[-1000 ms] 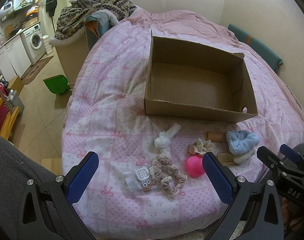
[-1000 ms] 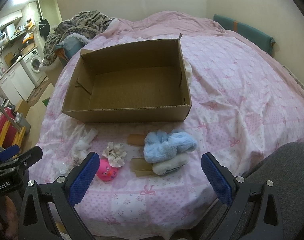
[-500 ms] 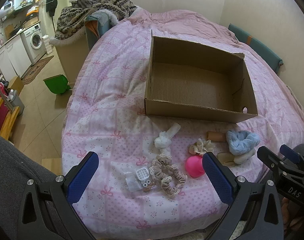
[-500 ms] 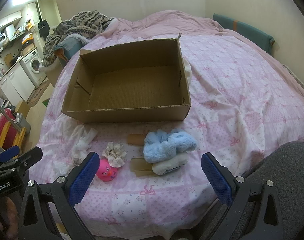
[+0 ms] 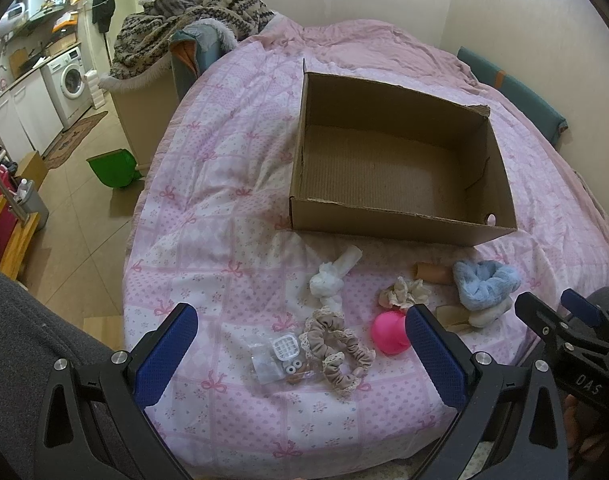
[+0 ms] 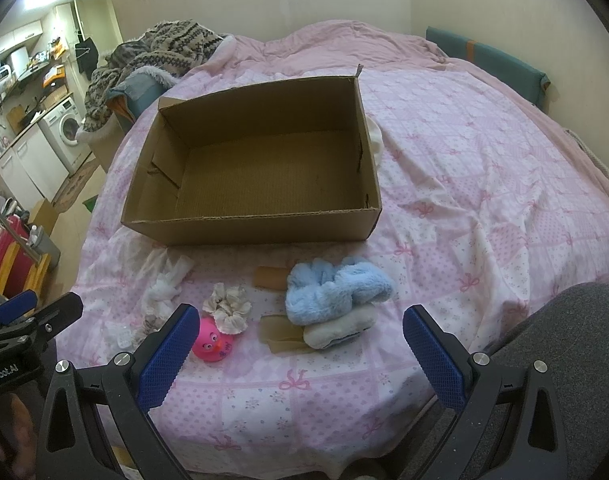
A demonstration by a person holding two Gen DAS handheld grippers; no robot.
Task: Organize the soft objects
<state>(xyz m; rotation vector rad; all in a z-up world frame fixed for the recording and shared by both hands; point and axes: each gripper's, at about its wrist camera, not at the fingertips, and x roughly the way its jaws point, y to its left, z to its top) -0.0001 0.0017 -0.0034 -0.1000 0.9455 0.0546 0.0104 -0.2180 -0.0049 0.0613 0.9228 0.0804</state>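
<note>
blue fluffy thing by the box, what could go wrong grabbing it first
The blue fluffy piece lies on a cream piece and tan strips, so the open right claw may drag those along. The cardboard box sits on soft bedding and could shift if bumped.

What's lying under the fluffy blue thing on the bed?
The blue fluffy piece lies on a white fluffy piece beside tan fabric. How far either reaches beneath it is hidden.
</note>
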